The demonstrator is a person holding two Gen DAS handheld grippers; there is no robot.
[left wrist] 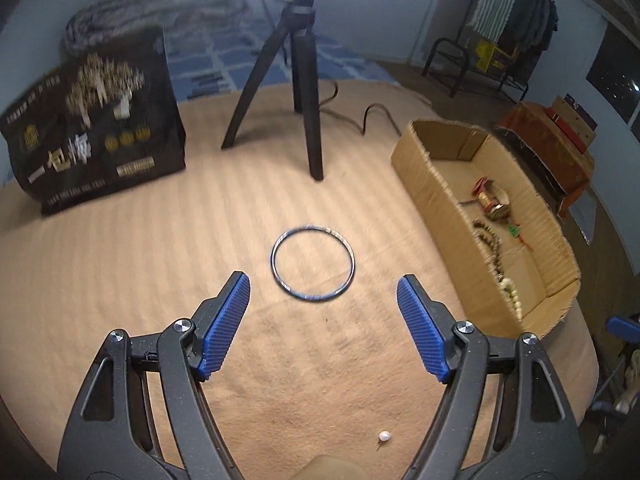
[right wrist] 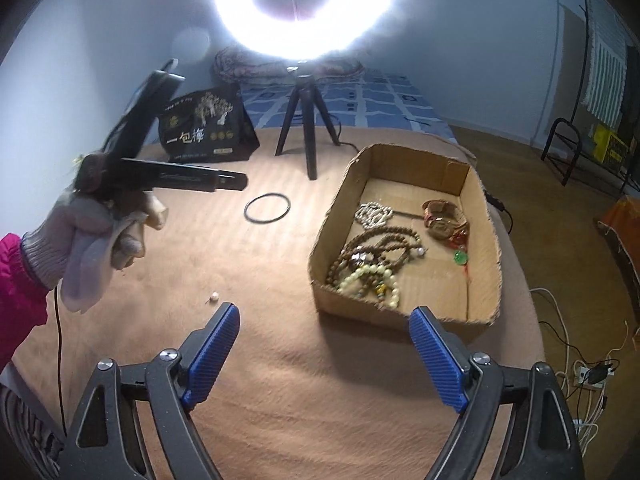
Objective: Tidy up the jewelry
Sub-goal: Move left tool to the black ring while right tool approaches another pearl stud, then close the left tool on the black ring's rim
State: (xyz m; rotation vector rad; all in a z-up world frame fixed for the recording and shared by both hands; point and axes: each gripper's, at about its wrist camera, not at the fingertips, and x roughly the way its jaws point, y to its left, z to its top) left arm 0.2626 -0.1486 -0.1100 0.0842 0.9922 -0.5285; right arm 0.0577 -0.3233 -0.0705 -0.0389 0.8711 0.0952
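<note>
With both tools empty, I note the fingers first: my left gripper [left wrist: 323, 294] has its blue pads spread wide with nothing between them, and my right gripper [right wrist: 324, 318] is spread likewise, bare blanket showing in the gap. Neither pad touches anything.

Nearest loose item: a small pearl stud [left wrist: 384, 436], lying on the tan blanket [left wrist: 140, 280] close under the left tool, between its arms in the left wrist view. It looks awkward for broad pads, being so small; I judge it will come last.

Next out: the thin dark bangle [left wrist: 274, 270], flat on the blanket just ahead of the left fingertips and centred on their gap. My reading is that the wide spread is there to straddle one side of the rim. Lying flat on soft cloth, it may be pushed down rather than caught.

To the right stands the cardboard box [right wrist: 400, 322], open-topped, already holding bead strands [right wrist: 374, 260] and a reddish bracelet bundle [right wrist: 442, 220]: evidently the collecting place. The right tool hovers before its near wall.

Farthest: the tripod [left wrist: 302, 92] of the ring light [right wrist: 304, 8] and a black printed bag [left wrist: 96, 128], both clear of the work.
</note>
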